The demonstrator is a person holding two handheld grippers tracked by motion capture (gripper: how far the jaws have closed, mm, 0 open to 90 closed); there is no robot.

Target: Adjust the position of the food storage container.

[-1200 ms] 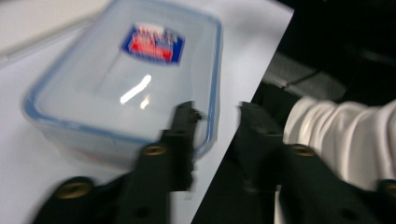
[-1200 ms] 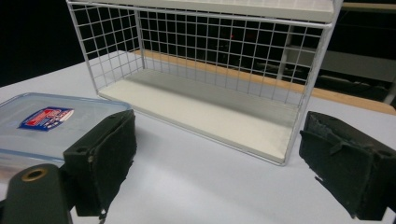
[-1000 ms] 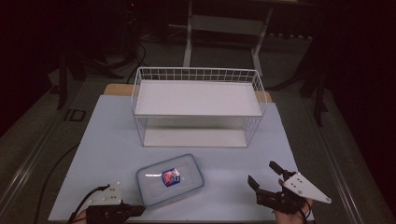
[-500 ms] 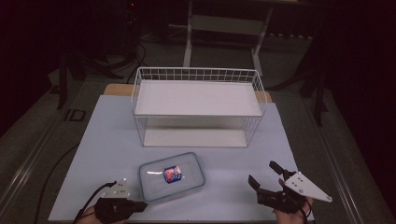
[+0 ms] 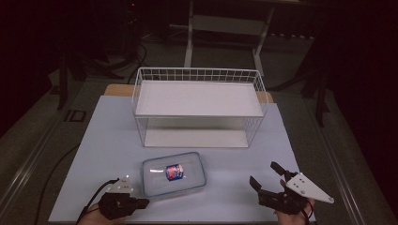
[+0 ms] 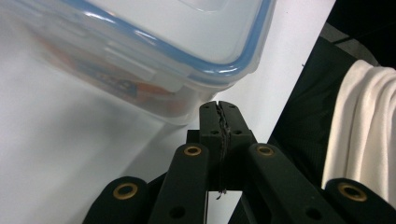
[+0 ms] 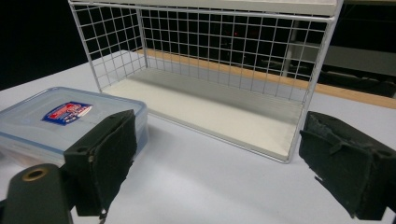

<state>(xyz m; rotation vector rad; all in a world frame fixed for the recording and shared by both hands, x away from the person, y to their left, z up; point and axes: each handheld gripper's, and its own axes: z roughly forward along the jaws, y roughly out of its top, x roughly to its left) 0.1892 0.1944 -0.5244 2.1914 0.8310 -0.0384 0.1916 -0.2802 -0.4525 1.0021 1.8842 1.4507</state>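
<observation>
Two grippers in my high view, both low at the near edge of the table (image 5: 108,140). My left gripper (image 5: 141,203) sits at the near left, hand (image 5: 101,213) coming in from the bottom edge, body lying roughly level and pointing right toward the near left corner of the clear lidded container (image 5: 173,173). Its jaws are fully closed, pad against pad, nothing between them; in the left gripper view the closed tips (image 6: 219,116) sit just under and beside the container's (image 6: 154,56) rounded blue-rimmed corner. I cannot tell whether they touch the plastic or stop just short. White cloth (image 6: 364,140) hangs at the right of that view, past the table edge.

My right gripper (image 5: 267,180) is at the near right, well apart from the container, held by a hand (image 5: 291,215) at the bottom edge, grey three-cornered plate (image 5: 309,187) on top. It points forward and a bit left. Jaws stand wide apart, holding nothing; in the right gripper view the pads (image 7: 109,158) frame bare tabletop, with the container (image 7: 60,121) behind the left pad and the white wire rack (image 7: 224,60) beyond.

Container lies flat on the table, lid on, red-blue label (image 5: 174,171) up, between the two grippers and just in front of the rack (image 5: 199,110), not touching it.
</observation>
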